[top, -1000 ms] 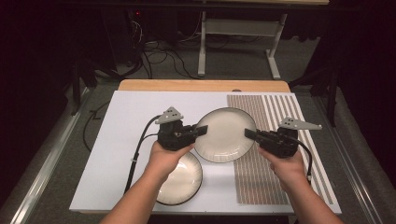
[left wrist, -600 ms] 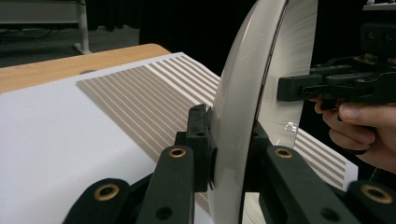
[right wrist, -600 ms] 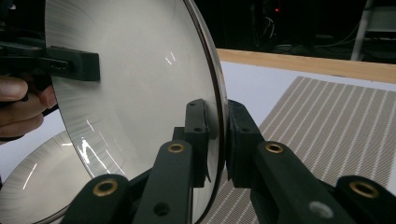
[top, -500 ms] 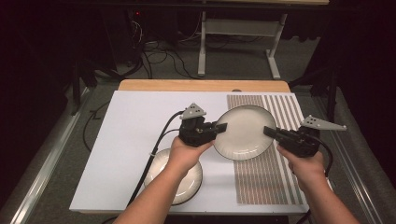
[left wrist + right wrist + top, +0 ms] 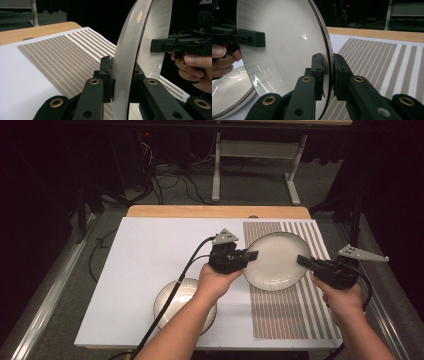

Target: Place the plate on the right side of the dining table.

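A: Where is the plate (image 5: 275, 260) right now?

B: You have it between your two claws, over the striped mat (image 5: 287, 312) near the tabletop's (image 5: 150, 255) right edge. In the high view it sits flat, face up.

A: And the left claw (image 5: 251, 255)?

B: Your left claw is pinching the plate's left rim; in the left gripper view the pads (image 5: 106, 75) press on both faces of the plate (image 5: 130, 62).

A: The right claw (image 5: 303, 260)?

B: It is pinching the opposite rim; in the right gripper view its pads (image 5: 318, 72) clamp the edge of the plate (image 5: 284, 47).

A: Anything else nearby?

B: A second plate (image 5: 172, 302) lies on the tabletop toward the near edge, partly under your left forearm.
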The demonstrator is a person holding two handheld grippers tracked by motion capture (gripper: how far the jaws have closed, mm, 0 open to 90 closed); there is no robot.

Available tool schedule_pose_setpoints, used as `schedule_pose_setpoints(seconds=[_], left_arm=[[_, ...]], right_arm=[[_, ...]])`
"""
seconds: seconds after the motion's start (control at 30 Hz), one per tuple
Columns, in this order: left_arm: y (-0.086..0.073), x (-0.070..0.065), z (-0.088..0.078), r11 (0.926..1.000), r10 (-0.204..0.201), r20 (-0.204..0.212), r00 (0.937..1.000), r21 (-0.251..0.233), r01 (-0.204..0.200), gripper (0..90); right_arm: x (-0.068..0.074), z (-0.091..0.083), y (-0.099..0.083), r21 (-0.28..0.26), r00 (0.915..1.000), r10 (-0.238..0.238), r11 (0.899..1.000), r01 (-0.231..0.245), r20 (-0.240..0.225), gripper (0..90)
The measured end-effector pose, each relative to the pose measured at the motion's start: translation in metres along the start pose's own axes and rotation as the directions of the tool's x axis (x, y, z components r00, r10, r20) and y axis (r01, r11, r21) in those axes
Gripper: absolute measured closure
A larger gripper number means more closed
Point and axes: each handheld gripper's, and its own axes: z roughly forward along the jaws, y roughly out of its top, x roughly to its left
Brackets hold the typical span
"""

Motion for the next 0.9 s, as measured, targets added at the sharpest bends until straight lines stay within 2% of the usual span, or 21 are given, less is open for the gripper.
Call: schedule_pose_setpoints(seconds=[0.23,0.5,0.9], left_arm=[[0.002,-0.003,0.023,0.9999,-0.004,0.017,0.9999,0.014,0.004,78.0],[-0.002,-0.004,0.053,0.999,-0.033,0.038,0.9988,0.031,0.032,77.0],[-0.013,0.003,0.085,0.9943,-0.074,0.04,0.9964,0.079,0.071,75.3]], right_arm=[[-0.014,-0.011,-0.002,0.007,0.9993,0.002,1.0,-0.002,0.038,83.6],[-0.033,-0.023,-0.008,0.016,0.9967,0.025,1.0,-0.026,0.078,84.0],[-0.053,-0.024,-0.022,0.041,0.9923,0.048,0.998,-0.053,0.114,84.7]])
